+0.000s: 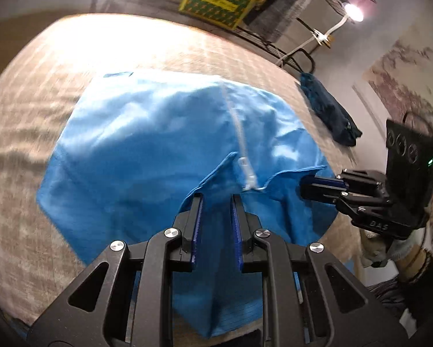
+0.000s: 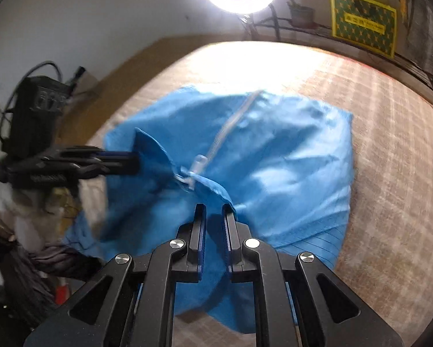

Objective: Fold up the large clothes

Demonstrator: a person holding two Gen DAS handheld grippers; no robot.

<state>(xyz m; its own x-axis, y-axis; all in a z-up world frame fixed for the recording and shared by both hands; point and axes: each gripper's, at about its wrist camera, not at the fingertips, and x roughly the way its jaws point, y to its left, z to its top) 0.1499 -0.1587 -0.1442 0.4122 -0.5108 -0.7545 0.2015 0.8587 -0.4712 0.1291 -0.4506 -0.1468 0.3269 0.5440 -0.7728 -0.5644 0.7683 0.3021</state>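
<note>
The blue garment (image 1: 147, 156) lies spread over the middle of the checked bed surface (image 1: 28, 133), its white zipper (image 1: 241, 141) running toward the grippers; the left gripper (image 1: 216, 202) pinches the near hem; the right gripper (image 2: 214, 211) pinches the hem beside it; a dark cloth (image 1: 329, 112) rests at the right edge.

Bare bedcover (image 1: 28, 150) open around blue garment (image 1: 135, 150); dark folded cloth (image 1: 329, 112) blocks far right edge.
</note>
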